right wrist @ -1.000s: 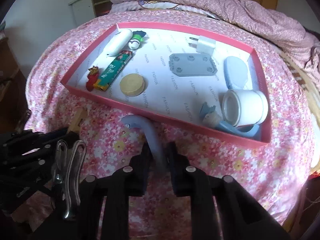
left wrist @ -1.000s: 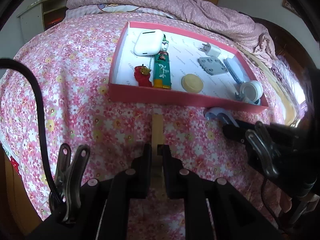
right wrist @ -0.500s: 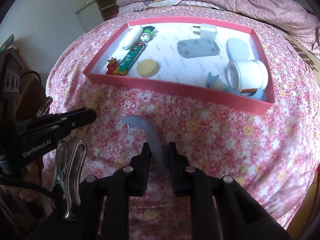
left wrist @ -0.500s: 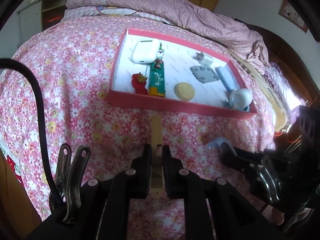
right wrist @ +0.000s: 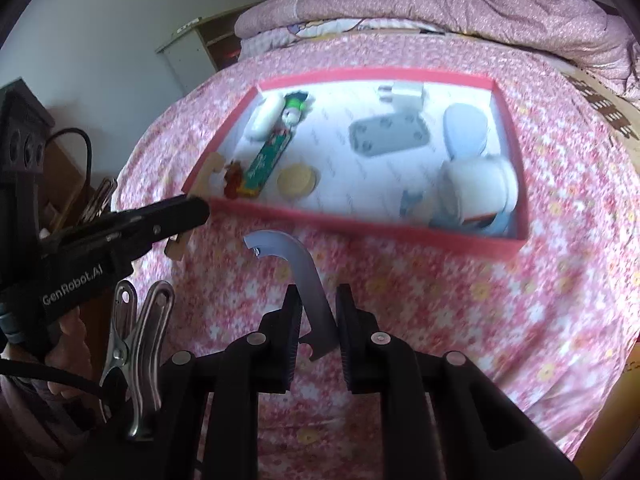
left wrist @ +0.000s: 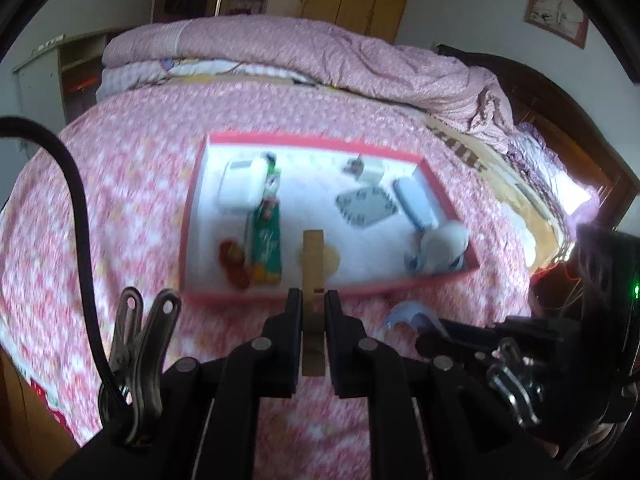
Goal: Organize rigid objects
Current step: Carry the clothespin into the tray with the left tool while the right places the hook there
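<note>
My left gripper (left wrist: 313,300) is shut on a flat wooden piece (left wrist: 313,258), held above the near edge of the red tray (left wrist: 192,216); it also shows in the right wrist view (right wrist: 196,210). My right gripper (right wrist: 317,304) is shut on a curved grey-blue plastic hook (right wrist: 294,256), held over the bedspread in front of the tray (right wrist: 508,128); the hook also shows in the left wrist view (left wrist: 408,314). The tray holds a white case (left wrist: 240,178), a green tube (left wrist: 266,236), a yellow disc (right wrist: 297,179), a grey plate (right wrist: 388,135) and a white jar (right wrist: 478,186).
The tray lies on a pink floral bedspread (left wrist: 132,168). A bunched pink quilt (left wrist: 320,52) lies behind it. A small cabinet (right wrist: 200,44) stands at the bed's far left. A dark wooden bed frame (left wrist: 560,112) runs along the right.
Both grippers have risen and tilted up with their objects. The wooden piece now overlaps the tray's near edge in view. The frames are motion-blurred.
</note>
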`<state>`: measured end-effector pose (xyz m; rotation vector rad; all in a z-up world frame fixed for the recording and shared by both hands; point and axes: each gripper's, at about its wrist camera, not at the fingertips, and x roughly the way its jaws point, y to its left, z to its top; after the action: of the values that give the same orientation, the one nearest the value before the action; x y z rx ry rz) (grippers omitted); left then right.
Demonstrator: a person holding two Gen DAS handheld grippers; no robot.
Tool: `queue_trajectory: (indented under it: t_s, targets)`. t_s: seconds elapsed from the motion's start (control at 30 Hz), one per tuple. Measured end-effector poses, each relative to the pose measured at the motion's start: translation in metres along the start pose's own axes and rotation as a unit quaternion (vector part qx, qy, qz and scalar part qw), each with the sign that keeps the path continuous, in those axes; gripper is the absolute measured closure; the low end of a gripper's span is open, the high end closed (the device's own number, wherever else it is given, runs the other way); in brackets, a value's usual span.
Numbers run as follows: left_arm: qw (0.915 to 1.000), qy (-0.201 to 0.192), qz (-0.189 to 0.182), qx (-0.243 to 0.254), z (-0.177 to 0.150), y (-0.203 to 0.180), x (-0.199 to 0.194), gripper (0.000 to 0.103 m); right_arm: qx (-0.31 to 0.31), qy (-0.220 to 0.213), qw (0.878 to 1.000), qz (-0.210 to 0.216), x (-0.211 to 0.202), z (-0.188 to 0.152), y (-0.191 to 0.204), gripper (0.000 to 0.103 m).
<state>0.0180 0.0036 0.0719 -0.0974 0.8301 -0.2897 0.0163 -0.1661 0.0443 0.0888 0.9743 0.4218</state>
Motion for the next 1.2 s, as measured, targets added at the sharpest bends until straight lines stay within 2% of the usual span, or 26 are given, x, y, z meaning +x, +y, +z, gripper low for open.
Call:
queue_trajectory:
  t_s: [0.23, 0.47, 0.7, 1.13, 1.2]
  targets:
    - [0.9998, -0.015, 0.0, 0.009, 0.037, -0.011, 0.019, 0.092, 0.004, -0.033, 0.999, -0.034, -0.007, 0.036, -0.002, 0.085]
    - [0.9998, -0.006, 0.01, 0.018, 0.057, -0.017, 0.053, 0.092, 0.033, -0.03, 0.998, -0.053, 0.012, 0.061, -0.02, 0.085]
    - [0.9995, 0.014, 0.021, 0.018, 0.064, -0.017, 0.085, 0.092, 0.03, -0.026, 0.996, -0.082, 0.031, 0.073, -0.033, 0.085]
    - [0.9982, 0.029, 0.05, 0.014, 0.067, -0.011, 0.122, 0.092, 0.021, -0.028, 0.997, -0.076, 0.042, 0.086, -0.046, 0.085]
    - [0.9984, 0.021, 0.049, 0.017, 0.066, -0.012, 0.12, 0.091, 0.023, -0.029, 0.997, -0.075, 0.043, 0.087, -0.049, 0.083]
